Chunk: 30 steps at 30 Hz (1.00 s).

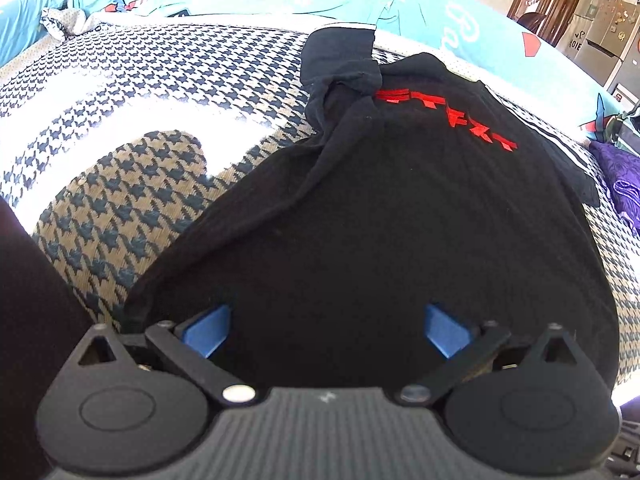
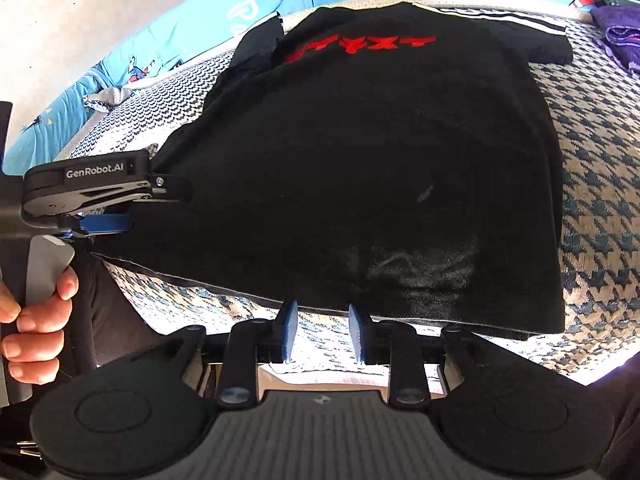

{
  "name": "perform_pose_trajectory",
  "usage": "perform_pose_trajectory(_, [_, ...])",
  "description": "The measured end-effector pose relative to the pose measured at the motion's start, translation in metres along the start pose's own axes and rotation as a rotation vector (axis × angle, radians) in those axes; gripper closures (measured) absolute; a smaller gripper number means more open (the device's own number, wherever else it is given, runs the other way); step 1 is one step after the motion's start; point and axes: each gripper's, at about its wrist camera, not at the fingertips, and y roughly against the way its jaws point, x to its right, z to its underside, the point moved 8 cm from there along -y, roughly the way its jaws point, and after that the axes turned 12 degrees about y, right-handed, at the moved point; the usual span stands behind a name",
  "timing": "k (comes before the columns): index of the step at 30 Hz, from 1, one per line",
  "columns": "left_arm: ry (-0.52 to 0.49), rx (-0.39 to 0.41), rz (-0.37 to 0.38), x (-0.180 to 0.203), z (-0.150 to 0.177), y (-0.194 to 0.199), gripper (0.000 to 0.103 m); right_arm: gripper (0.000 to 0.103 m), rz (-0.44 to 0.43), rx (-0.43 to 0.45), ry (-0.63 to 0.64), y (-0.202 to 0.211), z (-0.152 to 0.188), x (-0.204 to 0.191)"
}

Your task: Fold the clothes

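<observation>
Your black shirt (image 2: 360, 152) lies flat on the houndstooth bed cover (image 2: 592, 200), light, limp and prone to sagging, so pinch its near hem, where your right claw (image 2: 322, 330) waits slightly open and empty, left claw (image 1: 327, 330) wide, empty.

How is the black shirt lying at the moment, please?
Mostly spread flat: the black shirt covers the houndstooth blanket, one sleeve bunched.

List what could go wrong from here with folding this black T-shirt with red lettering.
1. The right gripper stands open just short of the black T-shirt with red lettering; closing now may miss the hem.
2. The left sleeve lies bunched, so a fold may trap the wrinkle.
3. The left gripper is open over the cloth; it may also pinch the houndstooth blanket beneath.
</observation>
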Motion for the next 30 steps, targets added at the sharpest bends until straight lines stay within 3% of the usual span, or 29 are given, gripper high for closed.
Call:
perform_pose_trajectory(5, [-0.005,-0.002,0.0,0.001,0.001,0.001,0.0,0.075,0.026,0.038,0.025,0.006,-0.005,-0.002])
perform_pose_trajectory(10, [-0.007,-0.005,-0.003,0.001,0.002,0.001,0.0,0.075,0.119,-0.008,0.127,0.002,-0.001,-0.009])
perform_pose_trajectory(21, [-0.003,-0.012,-0.006,0.0,0.003,0.0,0.0,0.075,0.243,-0.031,0.648,-0.004,0.005,-0.054])
perform_pose_trajectory(25, [-0.001,-0.015,-0.005,-0.001,0.004,0.0,0.0,0.075,0.306,-0.015,0.779,-0.011,0.008,-0.063])
perform_pose_trajectory(30, [0.003,-0.016,-0.003,-0.001,0.003,0.0,0.0,0.075,0.334,-0.026,0.855,-0.02,0.011,-0.066])
